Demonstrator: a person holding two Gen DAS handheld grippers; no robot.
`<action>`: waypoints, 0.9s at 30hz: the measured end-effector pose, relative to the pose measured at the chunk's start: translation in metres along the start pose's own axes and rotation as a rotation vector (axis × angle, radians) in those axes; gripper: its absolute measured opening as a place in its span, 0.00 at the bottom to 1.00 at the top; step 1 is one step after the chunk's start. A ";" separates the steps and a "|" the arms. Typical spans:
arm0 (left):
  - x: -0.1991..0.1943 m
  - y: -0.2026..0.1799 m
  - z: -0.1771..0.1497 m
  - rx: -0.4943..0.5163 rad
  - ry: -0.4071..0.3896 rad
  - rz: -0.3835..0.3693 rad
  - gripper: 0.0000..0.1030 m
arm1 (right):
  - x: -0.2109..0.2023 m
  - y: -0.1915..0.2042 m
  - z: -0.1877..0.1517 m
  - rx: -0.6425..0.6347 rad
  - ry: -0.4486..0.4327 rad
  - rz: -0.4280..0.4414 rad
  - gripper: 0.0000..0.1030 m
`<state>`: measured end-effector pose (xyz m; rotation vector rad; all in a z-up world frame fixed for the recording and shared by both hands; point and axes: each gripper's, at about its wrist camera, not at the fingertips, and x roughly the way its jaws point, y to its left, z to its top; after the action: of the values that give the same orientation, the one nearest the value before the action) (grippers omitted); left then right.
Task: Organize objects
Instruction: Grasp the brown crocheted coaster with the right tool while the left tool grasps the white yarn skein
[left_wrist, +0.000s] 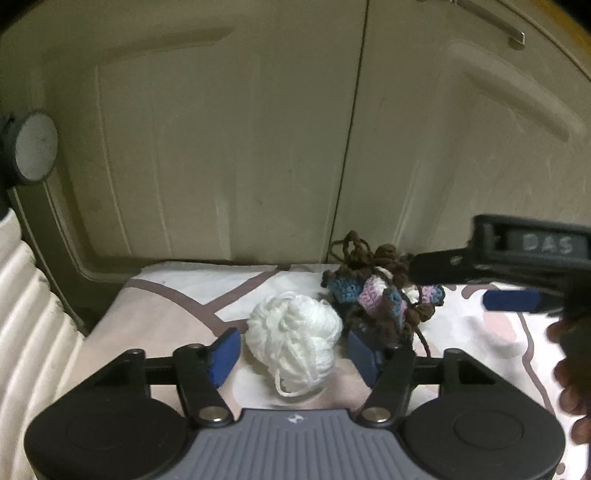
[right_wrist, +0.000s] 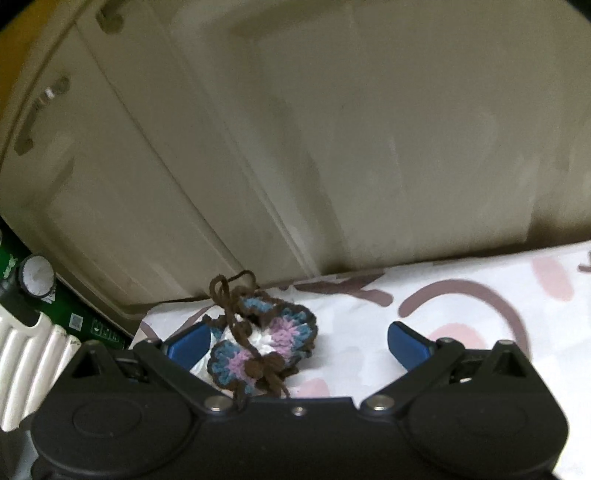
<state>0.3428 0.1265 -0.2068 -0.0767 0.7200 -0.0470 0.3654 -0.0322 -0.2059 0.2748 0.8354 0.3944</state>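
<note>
A ball of white yarn (left_wrist: 293, 338) lies on the patterned sheet (left_wrist: 177, 306), between the open blue pads of my left gripper (left_wrist: 295, 350), which do not clearly press it. A crochet piece in brown, blue, pink and white (left_wrist: 384, 295) lies just right of the ball. In the right wrist view the crochet piece (right_wrist: 266, 336) sits between the open jaws of my right gripper (right_wrist: 299, 341), close to the left pad (right_wrist: 188, 345), with its brown strands trailing over the gripper body. The right gripper also shows in the left wrist view (left_wrist: 491, 284).
Beige cabinet doors (left_wrist: 258, 147) stand close behind the sheet. A white ribbed object (left_wrist: 26, 325) stands at the left. A round white-faced knob (left_wrist: 35, 147) is on the left wall. A green printed panel (right_wrist: 85, 317) shows at the left.
</note>
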 end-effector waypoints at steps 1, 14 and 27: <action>0.002 0.001 0.000 -0.006 0.001 -0.007 0.61 | 0.004 0.001 -0.001 0.002 0.004 0.000 1.00; 0.031 0.008 -0.001 -0.035 0.050 0.004 0.61 | 0.039 0.014 -0.010 -0.003 0.027 0.025 0.87; 0.015 0.006 -0.006 -0.047 0.050 -0.003 0.44 | 0.029 0.025 -0.016 -0.083 0.054 0.097 0.41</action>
<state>0.3505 0.1313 -0.2220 -0.1222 0.7712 -0.0344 0.3652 0.0047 -0.2253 0.2282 0.8588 0.5277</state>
